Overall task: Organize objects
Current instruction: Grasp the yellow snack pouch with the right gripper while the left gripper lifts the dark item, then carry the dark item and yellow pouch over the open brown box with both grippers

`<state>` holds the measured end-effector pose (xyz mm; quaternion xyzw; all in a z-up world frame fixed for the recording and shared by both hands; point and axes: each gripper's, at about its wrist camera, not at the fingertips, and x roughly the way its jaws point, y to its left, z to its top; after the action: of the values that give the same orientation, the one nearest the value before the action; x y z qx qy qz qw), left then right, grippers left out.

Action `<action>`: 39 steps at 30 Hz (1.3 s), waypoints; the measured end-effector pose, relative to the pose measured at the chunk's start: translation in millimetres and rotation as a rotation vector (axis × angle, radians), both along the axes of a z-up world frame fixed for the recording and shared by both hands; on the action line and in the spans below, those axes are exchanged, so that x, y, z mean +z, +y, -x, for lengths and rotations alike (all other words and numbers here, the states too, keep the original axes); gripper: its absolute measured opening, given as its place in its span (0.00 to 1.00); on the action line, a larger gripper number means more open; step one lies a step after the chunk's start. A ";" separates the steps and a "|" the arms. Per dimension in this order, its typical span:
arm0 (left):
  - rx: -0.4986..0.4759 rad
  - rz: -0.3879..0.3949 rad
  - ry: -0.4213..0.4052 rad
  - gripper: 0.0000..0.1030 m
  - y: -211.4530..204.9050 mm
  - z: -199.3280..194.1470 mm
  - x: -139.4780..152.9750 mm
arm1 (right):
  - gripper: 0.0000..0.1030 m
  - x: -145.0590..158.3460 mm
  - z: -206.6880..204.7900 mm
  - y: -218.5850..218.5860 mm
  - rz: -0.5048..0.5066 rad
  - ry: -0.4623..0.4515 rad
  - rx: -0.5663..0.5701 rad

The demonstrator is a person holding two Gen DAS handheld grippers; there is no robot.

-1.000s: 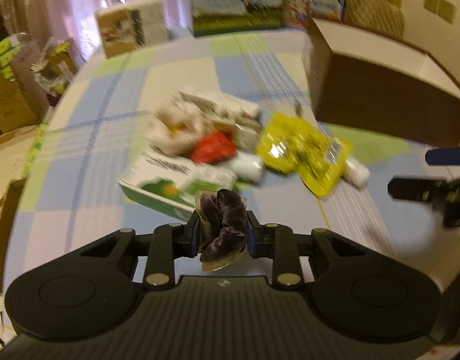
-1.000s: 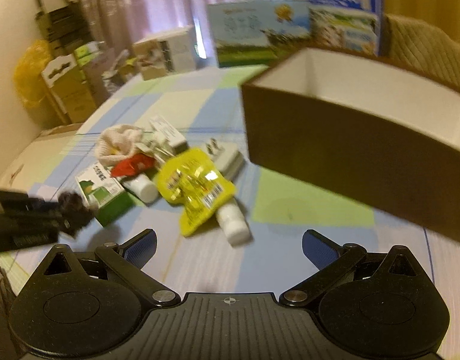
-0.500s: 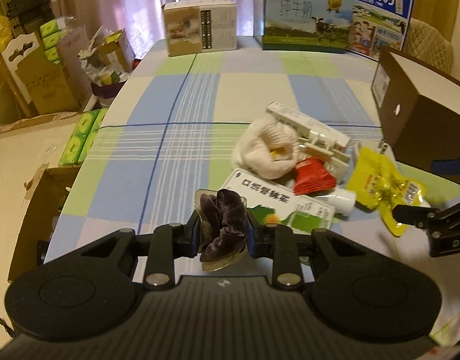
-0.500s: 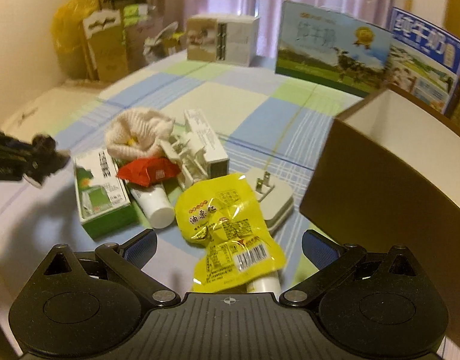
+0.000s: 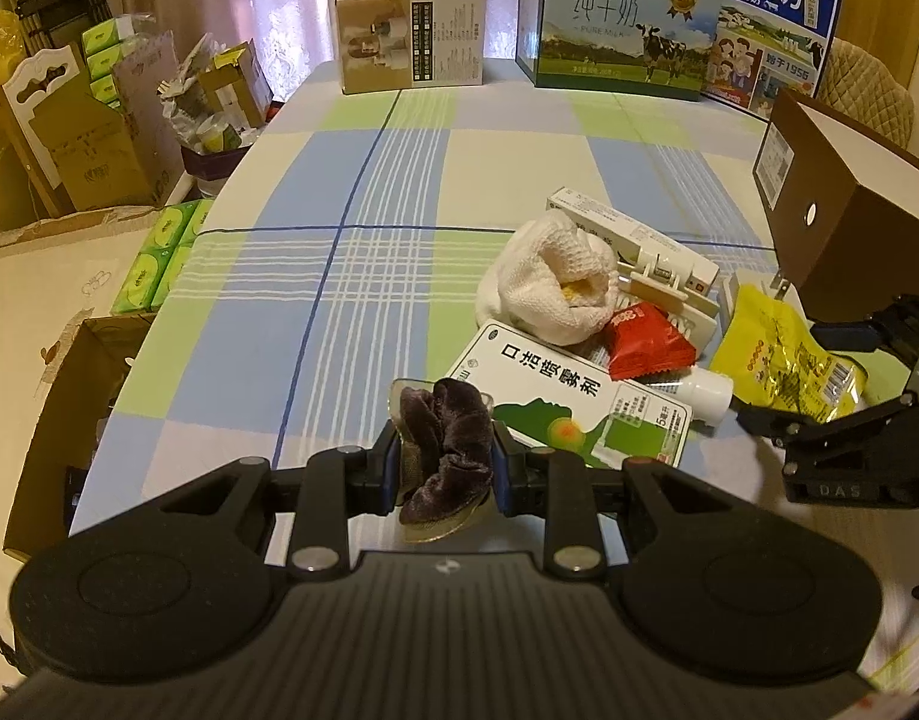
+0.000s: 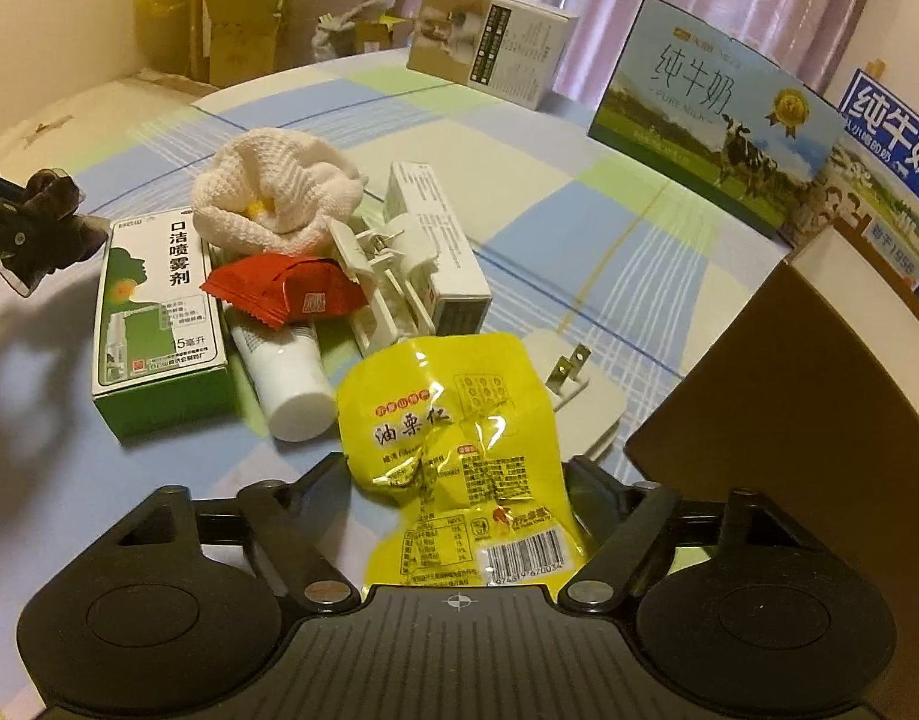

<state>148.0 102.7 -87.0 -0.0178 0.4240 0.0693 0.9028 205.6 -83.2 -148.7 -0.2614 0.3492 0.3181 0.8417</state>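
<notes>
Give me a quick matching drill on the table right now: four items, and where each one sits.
Items:
1 scrunchie
2 yellow snack bag
3 red packet
4 white cloth

Places:
A between the open jaws of the right gripper
B on top of the white tube
C clamped in the left gripper
D at the far end of the green box

Pairs: 1-C, 2-A, 3-B, 4-D

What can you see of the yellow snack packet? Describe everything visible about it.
The yellow snack packet is a glossy, crinkled foil pouch with red and black print and a barcode at its near end. It lies flat on the checked tablecloth, overlapping a white tube and a white plug adapter, between the open fingers of the right gripper.
</notes>
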 end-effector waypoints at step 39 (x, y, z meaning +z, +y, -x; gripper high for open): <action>-0.545 0.037 -0.105 0.25 -234.9 -128.9 116.1 | 0.66 188.3 -49.9 -245.0 -0.385 0.086 -0.435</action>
<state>276.9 -132.1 29.2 0.0771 0.3670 -0.1849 0.9084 255.5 -328.2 39.6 -0.0023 0.3657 0.2013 0.9087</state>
